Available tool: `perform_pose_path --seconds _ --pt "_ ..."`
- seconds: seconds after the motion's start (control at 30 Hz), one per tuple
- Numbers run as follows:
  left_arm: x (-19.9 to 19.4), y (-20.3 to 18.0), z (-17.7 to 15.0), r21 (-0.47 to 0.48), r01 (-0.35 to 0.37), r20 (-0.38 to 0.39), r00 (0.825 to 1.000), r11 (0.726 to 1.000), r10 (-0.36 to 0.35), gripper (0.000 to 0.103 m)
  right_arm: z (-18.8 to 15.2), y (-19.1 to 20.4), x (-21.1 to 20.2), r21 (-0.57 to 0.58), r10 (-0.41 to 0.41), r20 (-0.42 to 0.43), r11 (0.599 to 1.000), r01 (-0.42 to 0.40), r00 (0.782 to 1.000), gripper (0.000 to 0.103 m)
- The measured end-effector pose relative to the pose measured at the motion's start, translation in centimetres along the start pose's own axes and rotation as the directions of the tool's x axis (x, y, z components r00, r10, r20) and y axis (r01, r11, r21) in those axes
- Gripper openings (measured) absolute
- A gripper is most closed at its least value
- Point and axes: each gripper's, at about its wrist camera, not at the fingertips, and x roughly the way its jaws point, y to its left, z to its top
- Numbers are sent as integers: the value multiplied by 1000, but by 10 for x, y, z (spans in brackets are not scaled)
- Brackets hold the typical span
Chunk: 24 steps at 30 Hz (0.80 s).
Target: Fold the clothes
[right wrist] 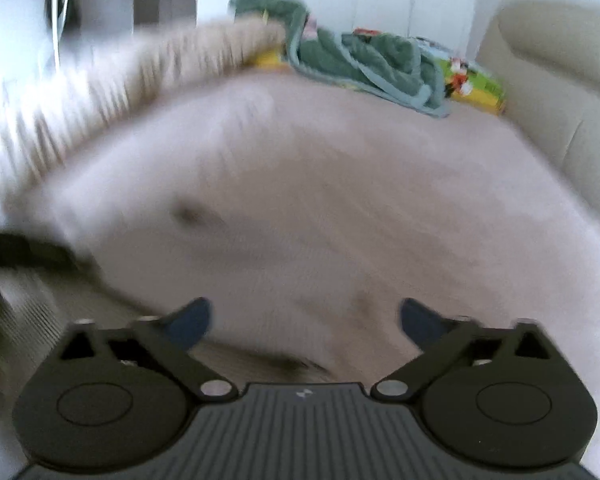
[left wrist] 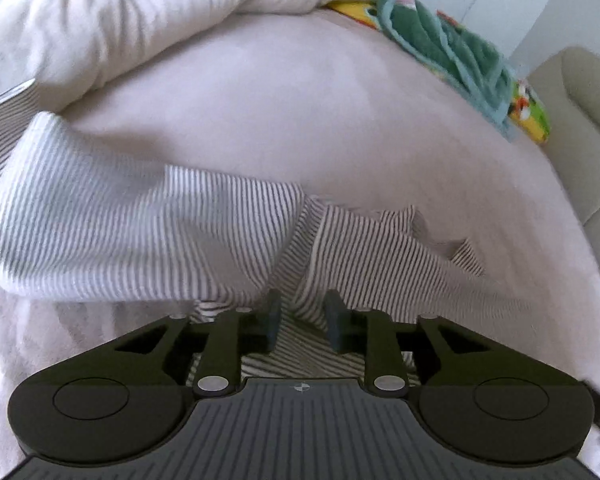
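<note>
A grey-and-white striped garment (left wrist: 140, 232) lies crumpled on the pale pink bed sheet (left wrist: 300, 112). In the left wrist view my left gripper (left wrist: 302, 318) has its two fingers close together, pinching a fold of the striped garment between them. In the right wrist view my right gripper (right wrist: 304, 320) is open wide and empty, above the bare sheet (right wrist: 340, 200). That view is blurred by motion. The striped garment shows only faintly at the lower left of the right wrist view (right wrist: 24, 312).
A bunched white duvet (left wrist: 120, 20) lies along the far left. A green towel (right wrist: 364, 64) rests on a colourful cartoon cloth (right wrist: 476, 84) at the far side of the bed. A beige padded headboard or sofa (right wrist: 560, 80) stands at the right.
</note>
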Motion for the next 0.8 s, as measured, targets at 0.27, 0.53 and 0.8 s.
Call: perform_pose_path --seconds 0.27,0.53,0.8 --pt "-65 65 10 -128 -25 69 997 991 34 71 -3 11 80 194 149 -87 972 -130 985 94" --pt "-62 159 33 -265 -190 50 976 945 210 82 2 126 46 -267 174 -26 948 -175 984 76" --pt "-24 186 52 -397 -67 70 992 915 103 68 -38 274 68 -654 243 -80 719 -235 967 54"
